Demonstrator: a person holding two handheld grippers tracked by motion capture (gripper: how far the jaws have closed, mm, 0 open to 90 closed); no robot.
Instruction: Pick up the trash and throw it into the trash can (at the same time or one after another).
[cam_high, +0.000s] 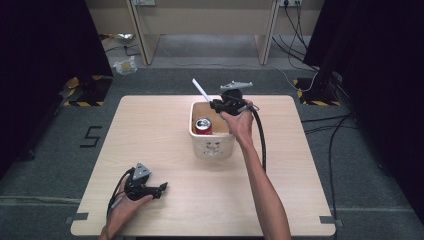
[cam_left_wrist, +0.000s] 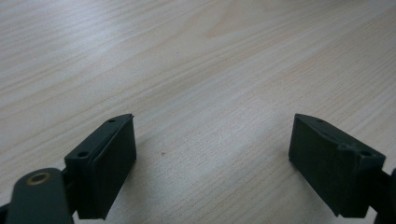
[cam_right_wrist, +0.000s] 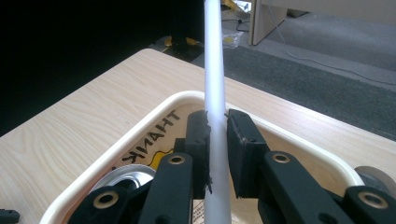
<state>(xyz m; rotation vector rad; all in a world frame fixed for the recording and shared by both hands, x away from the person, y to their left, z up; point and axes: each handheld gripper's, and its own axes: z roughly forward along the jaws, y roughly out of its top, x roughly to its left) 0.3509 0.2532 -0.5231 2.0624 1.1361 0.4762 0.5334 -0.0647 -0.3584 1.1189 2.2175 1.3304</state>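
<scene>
Right gripper (cam_high: 216, 104) above far rim of bin (cam_high: 212, 147), jaws clamped on white straw (cam_right_wrist: 215, 100). Straw sticks out up and to left past gripper in high view, over bin's back-left corner. Bin near table (cam_high: 150, 135) centre, cream, open top. 1 red can (cam_high: 203, 126) upright inside, at left half, silver top showing; sits below and just left of clamped jaws. Left gripper (cam_high: 159, 188) rests on table near front-left edge, well apart from bin, jaws apart, only bare wood between them.
</scene>
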